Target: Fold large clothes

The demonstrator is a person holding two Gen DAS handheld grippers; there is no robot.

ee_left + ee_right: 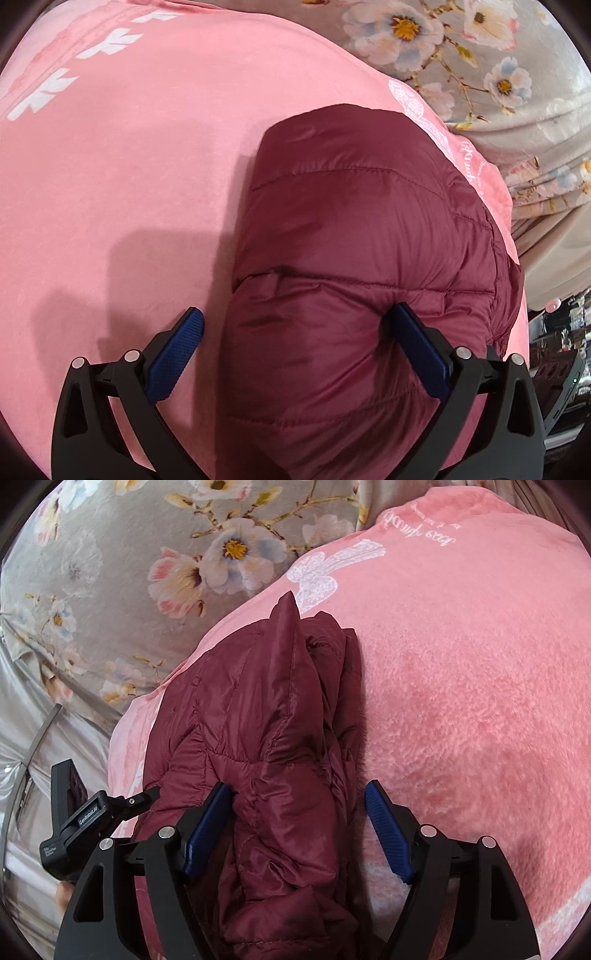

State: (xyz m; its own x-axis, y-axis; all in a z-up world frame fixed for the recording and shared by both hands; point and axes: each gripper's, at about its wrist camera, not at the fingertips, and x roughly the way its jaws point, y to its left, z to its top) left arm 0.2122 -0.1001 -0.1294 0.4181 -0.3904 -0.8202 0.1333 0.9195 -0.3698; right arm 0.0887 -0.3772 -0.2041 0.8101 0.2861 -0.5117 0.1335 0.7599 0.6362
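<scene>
A maroon quilted puffer jacket (351,229) lies folded into a thick bundle on a pink fleece blanket (129,166). My left gripper (299,325) is open, its blue pads (177,350) wide apart, straddling the bundle's near end. In the right wrist view the same jacket (266,720) lies bunched, with a pointed corner sticking up. My right gripper (299,797) is open too, its jaws either side of the jacket's near folds. The left gripper's body (85,819) shows at the lower left of the right wrist view.
The pink blanket (461,683) carries white bow prints (317,576) and lettering. Beyond its edge lies a grey floral bedsheet (498,74), also in the right wrist view (110,572). Dark clutter (561,362) shows past the bed's right edge.
</scene>
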